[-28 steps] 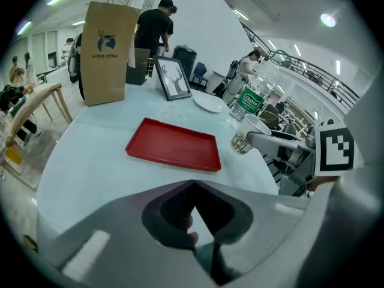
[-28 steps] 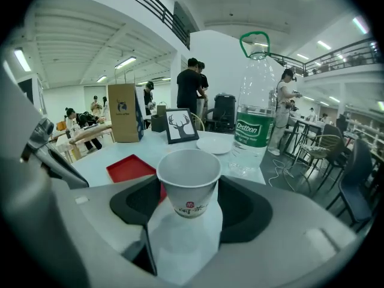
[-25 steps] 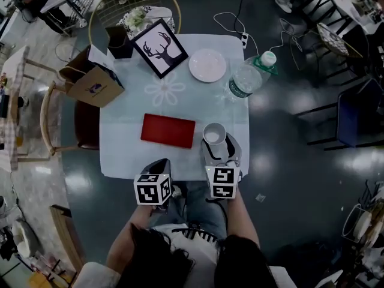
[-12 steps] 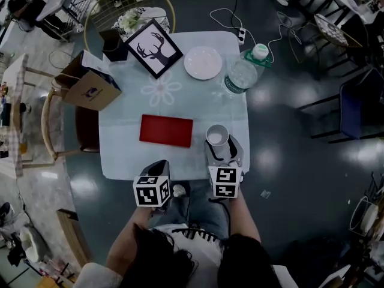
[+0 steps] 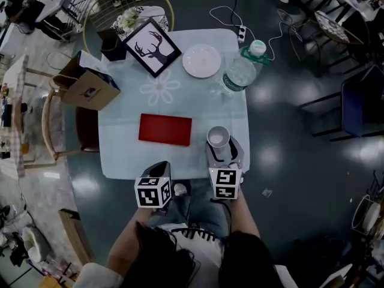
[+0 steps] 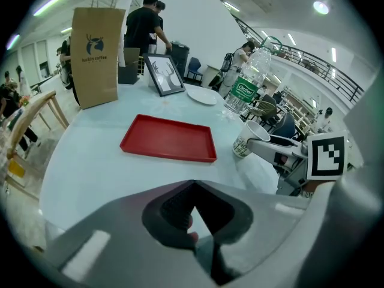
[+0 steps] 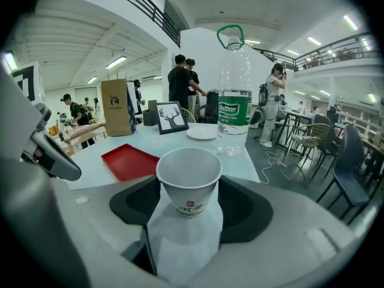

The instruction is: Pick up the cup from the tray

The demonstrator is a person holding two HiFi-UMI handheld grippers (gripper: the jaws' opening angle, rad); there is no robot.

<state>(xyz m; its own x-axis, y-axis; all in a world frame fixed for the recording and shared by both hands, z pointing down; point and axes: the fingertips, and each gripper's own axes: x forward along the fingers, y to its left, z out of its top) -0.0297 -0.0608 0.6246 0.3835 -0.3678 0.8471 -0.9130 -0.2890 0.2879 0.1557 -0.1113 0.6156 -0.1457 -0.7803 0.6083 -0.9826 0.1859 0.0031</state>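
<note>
The white paper cup stands upright off the tray's right end, near the table's front right corner. My right gripper is shut on the cup, one jaw on each side of it. Whether the cup's base touches the table I cannot tell. The red tray lies flat and holds nothing, left of the cup. My left gripper hovers at the table's front edge, below the tray, shut with nothing between its fingers.
A large water bottle and a white plate stand behind the cup. A framed deer picture, a dark box and a brown paper bag occupy the back left. The pale table ends just before my knees.
My right gripper and the cup have shifted slightly right, away from the tray. The left gripper has stayed where it was.
</note>
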